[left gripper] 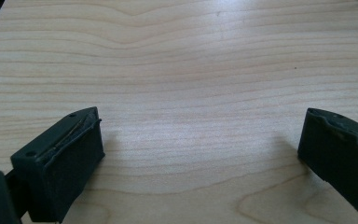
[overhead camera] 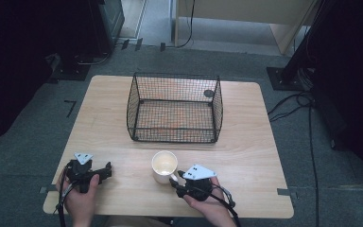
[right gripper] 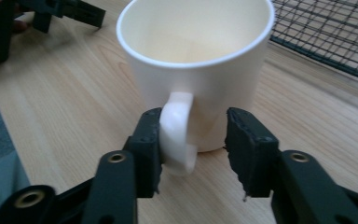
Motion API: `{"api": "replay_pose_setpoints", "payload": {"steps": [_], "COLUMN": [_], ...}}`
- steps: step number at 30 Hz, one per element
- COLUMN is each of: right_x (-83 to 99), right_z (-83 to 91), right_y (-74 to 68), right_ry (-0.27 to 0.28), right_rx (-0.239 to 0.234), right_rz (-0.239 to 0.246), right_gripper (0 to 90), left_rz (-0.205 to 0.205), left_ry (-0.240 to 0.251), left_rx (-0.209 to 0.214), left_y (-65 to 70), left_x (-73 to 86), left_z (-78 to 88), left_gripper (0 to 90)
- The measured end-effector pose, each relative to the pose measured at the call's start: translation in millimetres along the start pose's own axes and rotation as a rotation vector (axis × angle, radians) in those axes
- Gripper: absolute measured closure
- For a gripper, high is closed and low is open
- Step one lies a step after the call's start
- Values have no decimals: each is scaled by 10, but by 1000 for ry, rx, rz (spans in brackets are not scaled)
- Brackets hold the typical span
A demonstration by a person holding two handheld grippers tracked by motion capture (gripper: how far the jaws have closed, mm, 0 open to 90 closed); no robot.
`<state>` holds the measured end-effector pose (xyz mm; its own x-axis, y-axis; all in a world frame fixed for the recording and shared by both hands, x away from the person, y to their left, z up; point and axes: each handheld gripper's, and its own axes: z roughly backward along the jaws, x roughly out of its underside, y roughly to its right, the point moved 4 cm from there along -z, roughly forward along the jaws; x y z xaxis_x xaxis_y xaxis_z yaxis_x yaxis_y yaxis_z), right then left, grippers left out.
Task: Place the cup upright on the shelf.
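Cream mug (overhead camera: 164, 165) stands on the worktop (overhead camera: 246, 156) at the right tongs' (right gripper: 193, 140) ten o'clock, handle (right gripper: 177, 130) between their jaws, which are parted, one touching it. Left tongs (left gripper: 200, 149), at nine o'clock, spread wide and empty.

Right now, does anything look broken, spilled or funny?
Nothing stands out. The white mug stands upright and empty on the table, its handle between the right gripper jaws. The wire basket sits straight.

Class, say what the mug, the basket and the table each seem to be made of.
Mug: likely glazed ceramic, cream, smooth with a soft sheen. Basket: black wire mesh, probably coated metal. Table: pale wood or wood-look laminate, with visible grain lines.
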<state>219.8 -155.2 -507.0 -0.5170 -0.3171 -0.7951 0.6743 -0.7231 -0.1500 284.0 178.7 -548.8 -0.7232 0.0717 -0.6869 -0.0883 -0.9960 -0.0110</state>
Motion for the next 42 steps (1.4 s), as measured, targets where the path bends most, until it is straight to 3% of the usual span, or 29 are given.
{"api": "replay_pose_setpoints", "payload": {"steps": [1, 2, 3, 4, 8, 23, 42], "right_x": [1, -2, -2, -3, -11, -178, -597], "right_z": [-4, -12, -12, -26, -23, 137, 414], "right_y": [-4, -2, -2, 9, 13, 64, 57], "right_ry": [1, 6, 6, 7, 19, 53, 147], "right_rx": [-10, 14, 14, 47, 63, 63, 45], "right_rz": [-2, 7, 7, 21, 44, 54, 92], "right_gripper": [632, 737, 737, 781, 800, 804, 804], "left_rz": [-1, -1, -1, -1, -2, -4, -2], "left_ry": [1, 0, 0, 1, 0, -1, 1], "left_rx": [0, 1, 1, 1, 1, 2, 2], "left_y": [3, 5, 6, 6, 6, 6, 7], "left_x": [1, 1, 1, 1, 1, 1, 0], "left_z": [0, 0, 0, 0, 0, 1, 0], "left_gripper": [1, 1, 1, 1, 1, 1, 1]}}
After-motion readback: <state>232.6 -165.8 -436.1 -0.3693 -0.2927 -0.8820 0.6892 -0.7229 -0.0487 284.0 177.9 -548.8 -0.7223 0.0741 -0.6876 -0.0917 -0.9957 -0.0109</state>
